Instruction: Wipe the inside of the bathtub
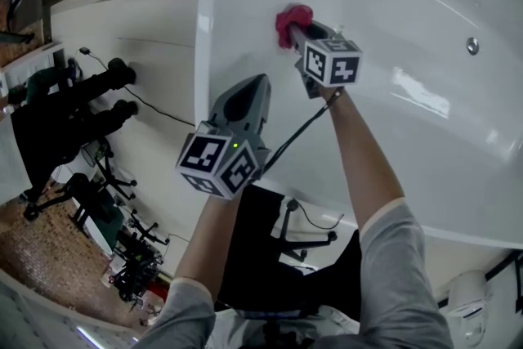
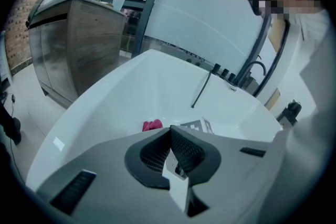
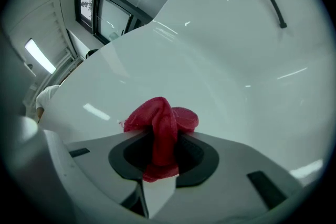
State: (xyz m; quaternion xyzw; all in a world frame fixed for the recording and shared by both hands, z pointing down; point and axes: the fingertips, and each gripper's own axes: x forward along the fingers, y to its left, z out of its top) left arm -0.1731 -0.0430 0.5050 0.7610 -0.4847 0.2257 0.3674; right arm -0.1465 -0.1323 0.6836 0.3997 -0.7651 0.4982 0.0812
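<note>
Right gripper (image 3: 160,157): jaws clamped on bunched red cloth (image 3: 160,118), cloth pressed against inner wall of bathtub (image 1: 425,4), just inside tub's rim, well apart from round metal fitting (image 1: 471,46) on same wall. Left gripper (image 2: 172,139): jaws together, nothing between them, over tub's rim, near right gripper, not touching cloth. Dark hose (image 2: 201,91) lies across tub's far wall.

No readable text, label or number anywhere.
</note>
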